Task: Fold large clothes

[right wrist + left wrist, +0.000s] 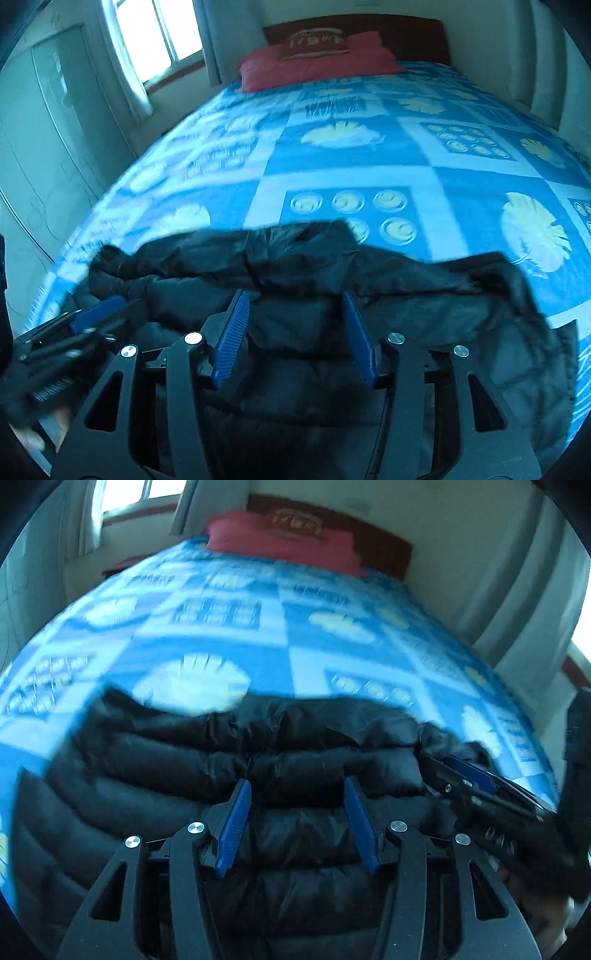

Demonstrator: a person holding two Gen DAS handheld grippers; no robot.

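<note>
A: Black puffer jacket (258, 775) lying flat on bed (207, 602), near edge, quilted side up in left wrist view. Soft, puffy, prob. light; shell looks shiny, so slippery, springs back after a fold.

B: Where to take hold?

A: At hem or far edge (295, 236), pinching a thin seam, not a fat quilted tube. Sleeve area at right (517, 288) rumpled, needs flattening first.

B: Grippers?

A: Left gripper (297, 794) jaws about half apart, nothing between, hovering over jacket. Right gripper (295, 306) same, half apart, empty. No earlier view given, so no more on that.

B: Around?

A: Blue patterned bedsheet, red pillow (317, 62) at headboard, window (155, 33) w/ curtain.
</note>
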